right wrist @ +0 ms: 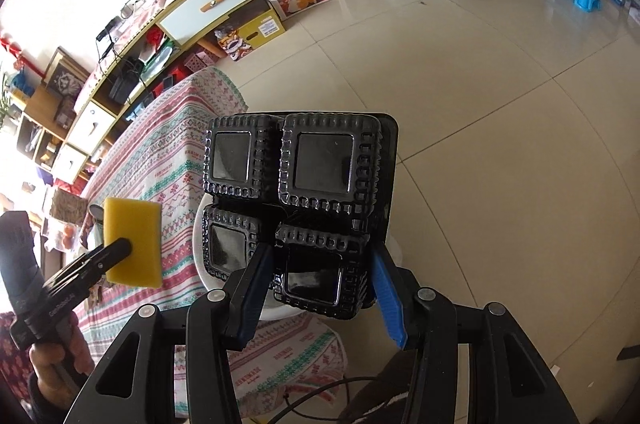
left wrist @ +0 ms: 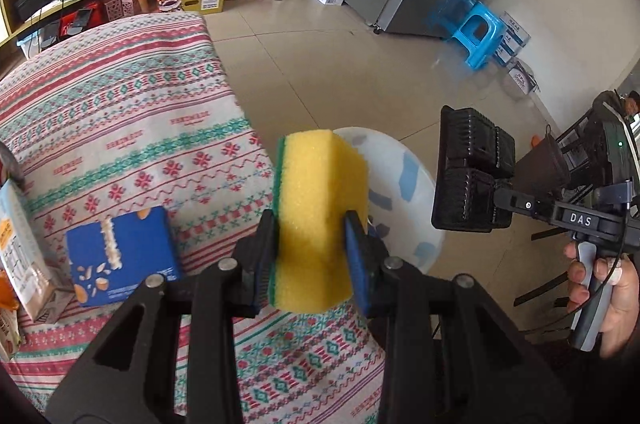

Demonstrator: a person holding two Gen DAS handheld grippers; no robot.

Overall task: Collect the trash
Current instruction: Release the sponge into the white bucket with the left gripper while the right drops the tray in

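Above the table's edge, my left gripper (left wrist: 310, 244) clamps a sponge (left wrist: 320, 208) and my right gripper (right wrist: 320, 276) grips a black tray (right wrist: 304, 200), both held over the white bin (left wrist: 404, 192), seemingly for dropping; beyond, a stool (left wrist: 476, 36).

Sponge (left wrist: 320, 224) yellow with a green edge; tray (right wrist: 316, 208) glossy black; box (left wrist: 122, 256) blue; bench (left wrist: 120, 128) cloth white with red-and-teal bands.

A yellow foam sponge (left wrist: 320, 220) with a green scouring face stands upright between the left gripper's (left wrist: 310, 256) pads; a black four-cell plastic tray (right wrist: 304, 208), seemingly empty, sits clamped in the right gripper (right wrist: 320, 276).
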